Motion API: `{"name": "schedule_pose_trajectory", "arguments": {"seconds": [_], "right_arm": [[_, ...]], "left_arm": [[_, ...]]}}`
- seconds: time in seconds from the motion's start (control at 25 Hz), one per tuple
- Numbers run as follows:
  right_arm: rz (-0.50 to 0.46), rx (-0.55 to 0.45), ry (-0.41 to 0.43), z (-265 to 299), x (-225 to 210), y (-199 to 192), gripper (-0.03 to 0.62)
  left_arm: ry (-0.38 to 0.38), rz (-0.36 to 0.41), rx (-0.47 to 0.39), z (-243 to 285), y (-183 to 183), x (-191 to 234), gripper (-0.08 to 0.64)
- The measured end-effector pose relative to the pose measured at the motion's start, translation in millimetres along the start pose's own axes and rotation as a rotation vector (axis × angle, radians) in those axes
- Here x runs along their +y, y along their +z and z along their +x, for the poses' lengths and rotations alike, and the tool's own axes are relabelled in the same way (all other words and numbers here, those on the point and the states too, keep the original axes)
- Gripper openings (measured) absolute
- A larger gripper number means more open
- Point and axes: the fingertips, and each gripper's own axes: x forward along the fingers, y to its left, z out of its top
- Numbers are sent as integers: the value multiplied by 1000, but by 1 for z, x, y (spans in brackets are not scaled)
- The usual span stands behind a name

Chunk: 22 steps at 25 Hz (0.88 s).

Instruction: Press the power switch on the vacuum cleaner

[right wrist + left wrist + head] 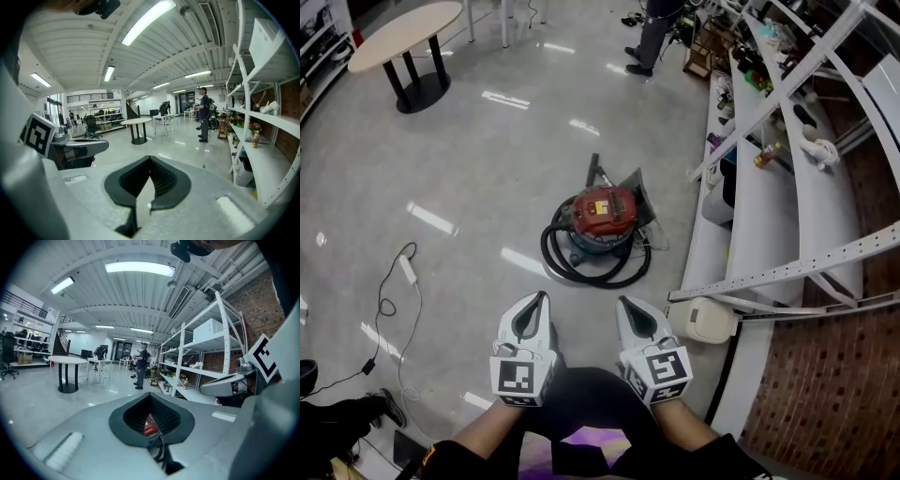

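Clenched tip to tip, holding nothing: left gripper [540, 300] and right gripper [624, 304]. Well ahead of both, down on the glossy grey floor [469, 159]: round vacuum cleaner with red plastic top [603, 212], black hose [581, 275] coiled around. Probably heavy, steady, hard-shelled; no grasping needed, only pressing on top with closed tips. Open room leftward; white metal shelves [757, 216] near on the right.

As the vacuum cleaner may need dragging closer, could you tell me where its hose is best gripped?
Probably at the near loop of the black hose, where it bows clear of the vacuum cleaner onto bare floor. Come from above with the right tool opened across the hose: it lies flat there, with room on both sides for the jaws.
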Motion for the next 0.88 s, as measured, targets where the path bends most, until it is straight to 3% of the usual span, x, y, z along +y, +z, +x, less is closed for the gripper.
{"name": "schedule_pose_trajectory", "arguments": {"seconds": [0.32, 0.68, 0.88], "right_arm": [[-4, -21, 5, 54, -6, 30, -8], [-9, -18, 33, 93, -23, 35, -8], [-23, 19, 75, 130, -40, 31, -8]], "left_arm": [[25, 18, -18, 35, 19, 47, 15], [49, 26, -44, 68, 29, 63, 15], [109, 18, -20, 94, 20, 77, 15]]}}
